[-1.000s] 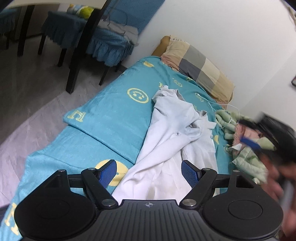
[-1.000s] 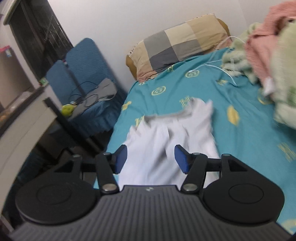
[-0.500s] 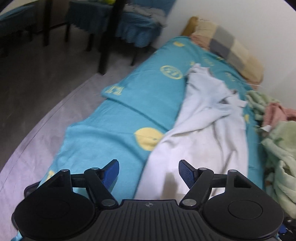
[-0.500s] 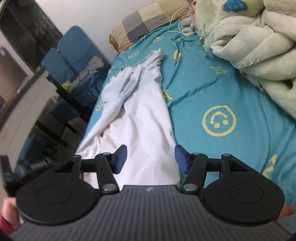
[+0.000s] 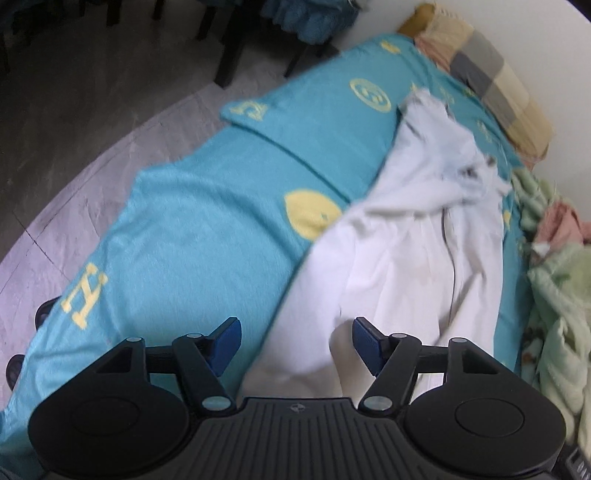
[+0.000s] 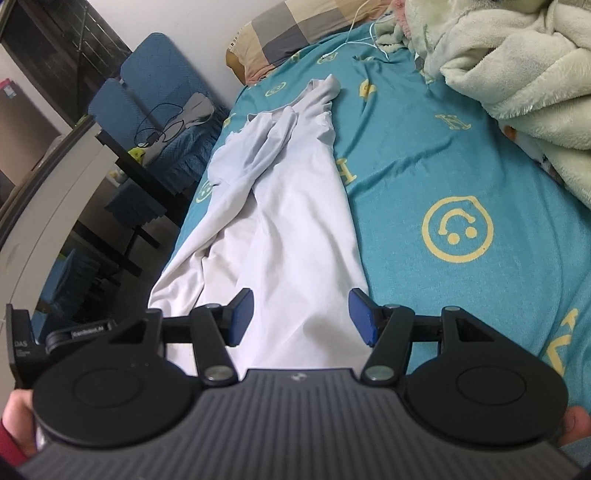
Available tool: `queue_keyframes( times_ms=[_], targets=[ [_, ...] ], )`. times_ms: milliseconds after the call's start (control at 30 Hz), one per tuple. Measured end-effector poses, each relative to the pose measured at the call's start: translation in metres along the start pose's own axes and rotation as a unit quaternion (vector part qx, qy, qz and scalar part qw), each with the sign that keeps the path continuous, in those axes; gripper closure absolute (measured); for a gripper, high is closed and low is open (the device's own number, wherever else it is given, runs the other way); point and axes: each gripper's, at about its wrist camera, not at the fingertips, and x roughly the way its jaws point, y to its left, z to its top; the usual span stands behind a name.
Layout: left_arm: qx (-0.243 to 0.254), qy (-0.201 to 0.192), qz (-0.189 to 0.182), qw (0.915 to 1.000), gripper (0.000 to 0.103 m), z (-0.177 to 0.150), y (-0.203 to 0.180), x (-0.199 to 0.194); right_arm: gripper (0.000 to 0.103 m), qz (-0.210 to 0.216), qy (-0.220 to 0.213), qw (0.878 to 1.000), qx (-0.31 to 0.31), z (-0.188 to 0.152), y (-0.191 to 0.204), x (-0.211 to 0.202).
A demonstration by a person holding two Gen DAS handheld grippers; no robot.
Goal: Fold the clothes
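A white garment (image 5: 413,229) lies crumpled lengthwise on the teal bedsheet (image 5: 192,221); it also shows in the right wrist view (image 6: 291,229), with its near hem toward me. My left gripper (image 5: 295,345) is open and empty, low over the garment's near left edge. My right gripper (image 6: 301,319) is open and empty, just above the garment's near end. The left gripper's body (image 6: 44,339) shows at the left edge of the right wrist view.
A checked pillow (image 6: 295,26) lies at the head of the bed. A pile of green and pink blankets (image 6: 517,74) fills the right side. Blue chairs (image 6: 147,96) and a dark table (image 6: 125,177) stand left of the bed, with grey floor (image 5: 74,110) beside it.
Both grippers have pulled back from the middle of the bed to the garment's near end and dropped lower. Both stayed open. The garment looks unchanged.
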Motion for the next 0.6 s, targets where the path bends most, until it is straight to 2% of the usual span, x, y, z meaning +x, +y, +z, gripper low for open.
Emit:
queue_keyframes(
  times_ms=[67,167,267,300,333,367,467,600],
  targets=[
    [0.009,0.008,0.01,0.9999,0.039,-0.003,-0.004,0.002,0.043,0.003,0.002,1.0,0.004,0.001,-0.002,0.001],
    [0.028,0.016,0.033,0.9989,0.052,-0.008,-0.01,0.005,0.043,0.01,0.003,1.0,0.008,0.001,-0.003,0.001],
    [0.07,0.025,0.052,0.9959,0.071,-0.014,-0.02,0.005,0.042,0.011,0.006,1.0,0.007,0.0,-0.002,0.001],
    [0.093,0.025,0.058,0.9936,0.089,-0.017,-0.026,0.004,0.043,0.011,0.007,1.0,0.006,0.0,-0.002,0.001],
    [0.119,0.022,0.067,0.9904,0.095,-0.021,-0.034,0.003,0.043,0.011,0.007,1.0,0.006,0.0,-0.002,0.0],
    [0.147,0.017,0.077,0.986,0.096,-0.025,-0.042,0.001,0.043,0.011,0.008,1.0,0.006,0.0,-0.002,0.0],
    [0.244,-0.007,0.112,0.9632,0.099,-0.039,-0.07,-0.01,0.042,0.013,0.011,1.0,0.009,0.0,-0.004,0.0],
    [0.376,-0.037,0.121,0.918,0.099,-0.07,-0.107,-0.029,0.043,0.014,0.015,1.0,0.016,0.001,-0.007,0.001]
  ],
)
